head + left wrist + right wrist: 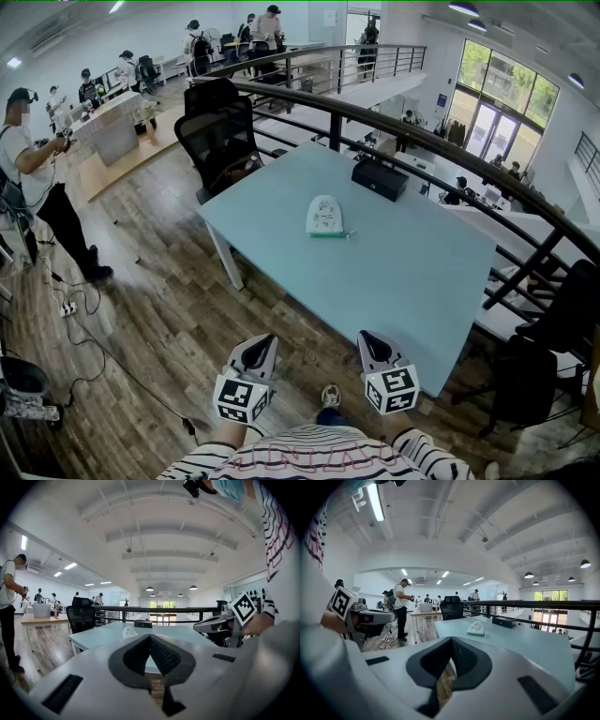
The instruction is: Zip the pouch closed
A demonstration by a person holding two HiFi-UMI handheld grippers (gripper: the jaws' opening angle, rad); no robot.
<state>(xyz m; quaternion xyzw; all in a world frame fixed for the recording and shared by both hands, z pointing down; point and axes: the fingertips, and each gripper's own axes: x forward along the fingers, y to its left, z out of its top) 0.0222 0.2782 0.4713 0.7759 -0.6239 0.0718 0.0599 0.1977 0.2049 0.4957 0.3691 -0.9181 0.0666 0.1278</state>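
Note:
A small white pouch (pixel 324 216) with a green zip edge lies flat near the middle of the pale blue table (pixel 412 281). It also shows far off as the pouch (pixel 130 632) in the left gripper view and the pouch (pixel 477 628) in the right gripper view. My left gripper (pixel 263 344) and right gripper (pixel 372 341) hang side by side over the floor, short of the table's near edge and well apart from the pouch. Both have their jaws closed together with nothing between them.
A black box (pixel 380 178) sits at the table's far side. A black office chair (pixel 217 131) stands at the far left corner, and a dark railing (pixel 450 150) runs behind the table. A person (pixel 33 178) stands to the left, with cables on the wooden floor.

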